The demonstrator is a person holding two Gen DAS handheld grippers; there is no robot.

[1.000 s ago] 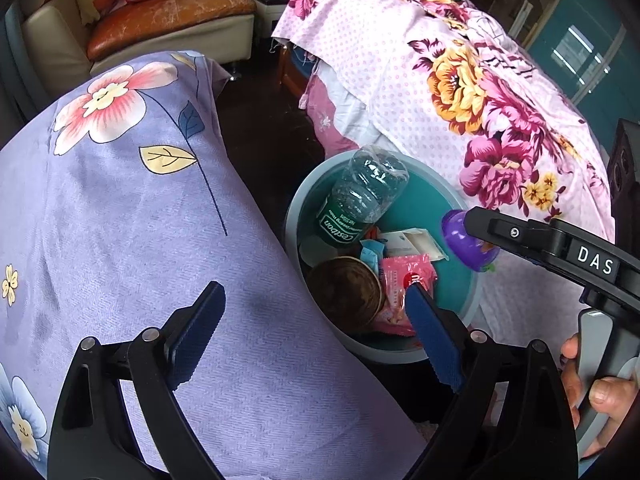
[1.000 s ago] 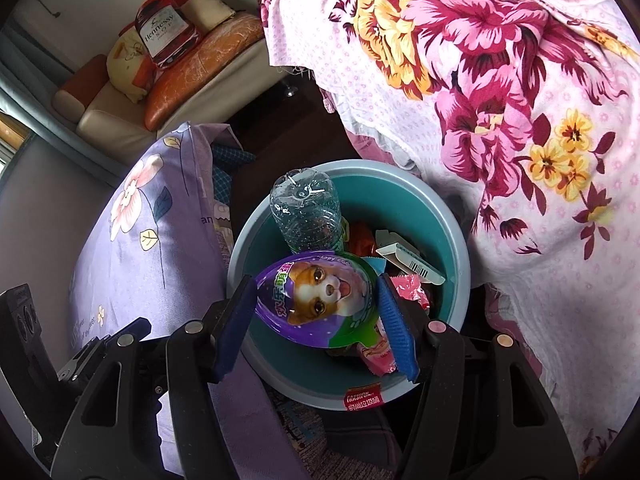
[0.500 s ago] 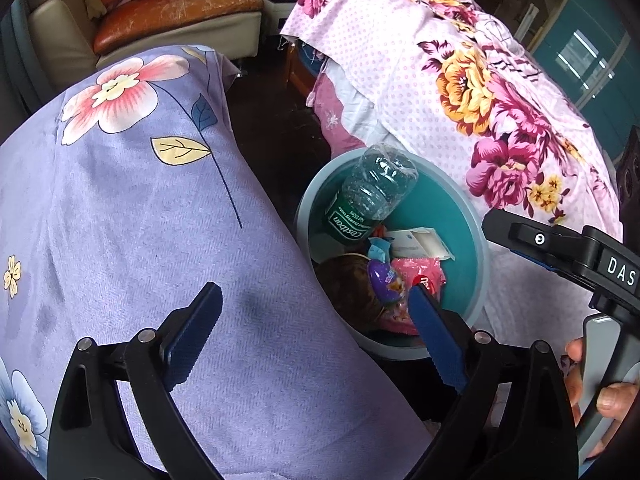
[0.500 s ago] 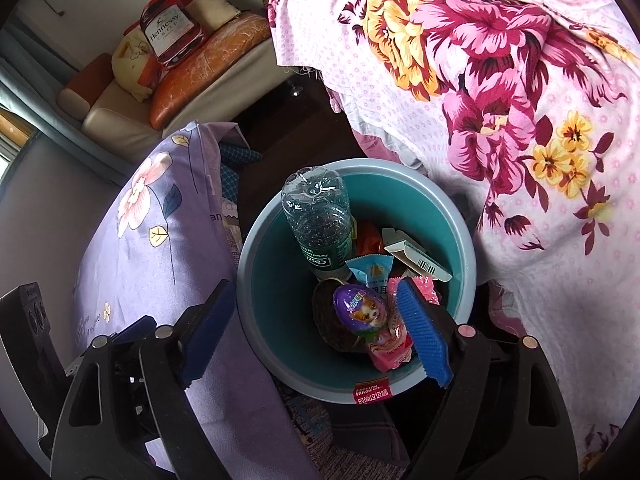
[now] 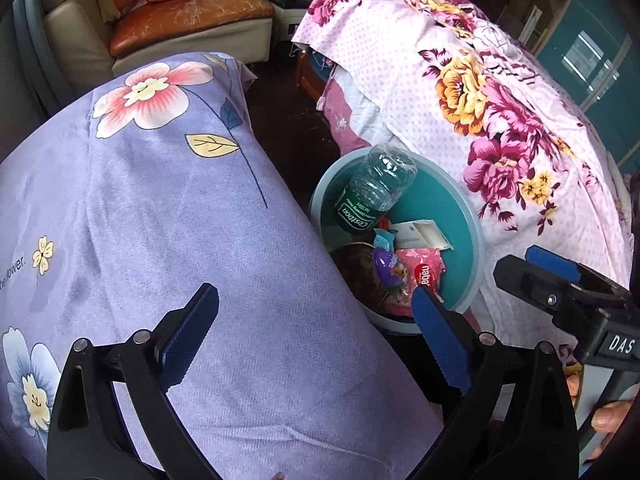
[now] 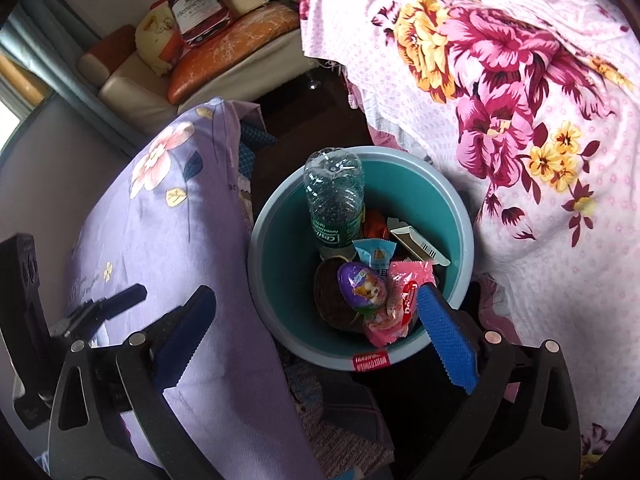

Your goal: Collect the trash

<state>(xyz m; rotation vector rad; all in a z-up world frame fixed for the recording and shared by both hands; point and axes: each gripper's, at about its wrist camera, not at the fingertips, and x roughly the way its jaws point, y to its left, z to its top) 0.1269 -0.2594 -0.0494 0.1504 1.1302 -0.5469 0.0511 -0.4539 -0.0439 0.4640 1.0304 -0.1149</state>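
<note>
Two cloth-draped surfaces, lilac floral (image 6: 132, 240) left and pink floral (image 6: 540, 140) right of the tools, flank a round teal plastic bin (image 6: 276, 280) just ahead. Both right gripper (image 6: 316, 340) and left gripper (image 5: 316, 340) gape wide and empty. Released a second ago, the purple egg-shaped toy capsule (image 6: 362, 286) now lies inside with a clear plastic bottle (image 6: 334, 196) and pink wrapper (image 6: 400, 304), so that item is binned.

A lilac flowered cloth (image 5: 168, 216) is spread at the left, a pink floral sheet (image 5: 500, 92) at the right. Behind them, a cream sofa (image 5: 188, 28) with an orange cushion (image 6: 236, 36) is seen.
</note>
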